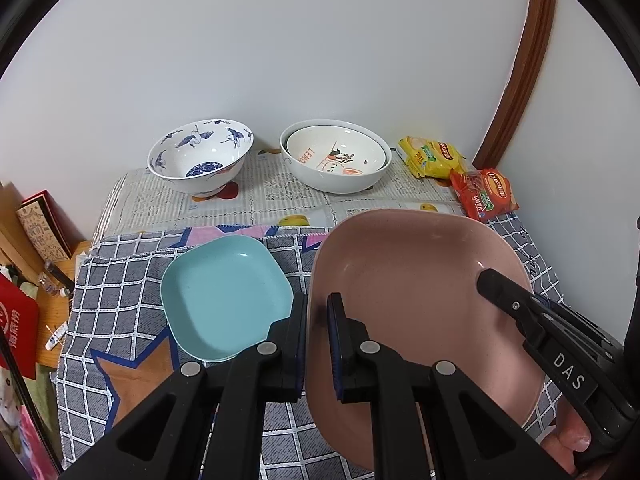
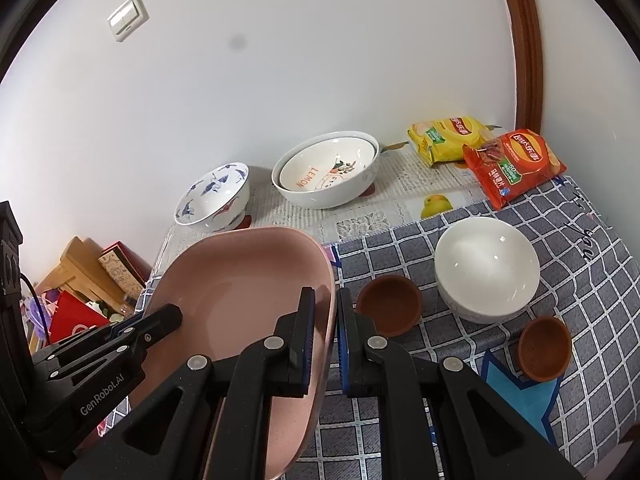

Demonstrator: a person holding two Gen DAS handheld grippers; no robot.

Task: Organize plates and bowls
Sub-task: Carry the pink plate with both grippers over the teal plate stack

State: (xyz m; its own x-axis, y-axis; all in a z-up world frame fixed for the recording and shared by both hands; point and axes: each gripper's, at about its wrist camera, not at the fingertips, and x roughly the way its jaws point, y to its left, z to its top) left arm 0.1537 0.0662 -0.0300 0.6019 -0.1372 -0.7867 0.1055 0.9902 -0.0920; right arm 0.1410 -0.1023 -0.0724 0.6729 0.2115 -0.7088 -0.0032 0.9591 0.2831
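Both grippers, left gripper and right gripper, are clenched on opposite rims of the pink square plate, held above the checked cloth. It looks stiff, smooth, probably slippery; rim grips suit it.

A: What lies on the table besides the crockery?

B: A grey checked cloth with star patches covers the near part. Beyond it, toward twelve o'clock, sits a newsprint-patterned cover printed with fruit.

A: Any food?

B: A yellow crisp packet at about one o'clock against the white wall, and a red crisp packet touching it, overlapping its near edge.

A: Elsewhere?

B: A light switch at eleven o'clock, a brown wooden frame at one, and boxes and a red bag off the table at nine.
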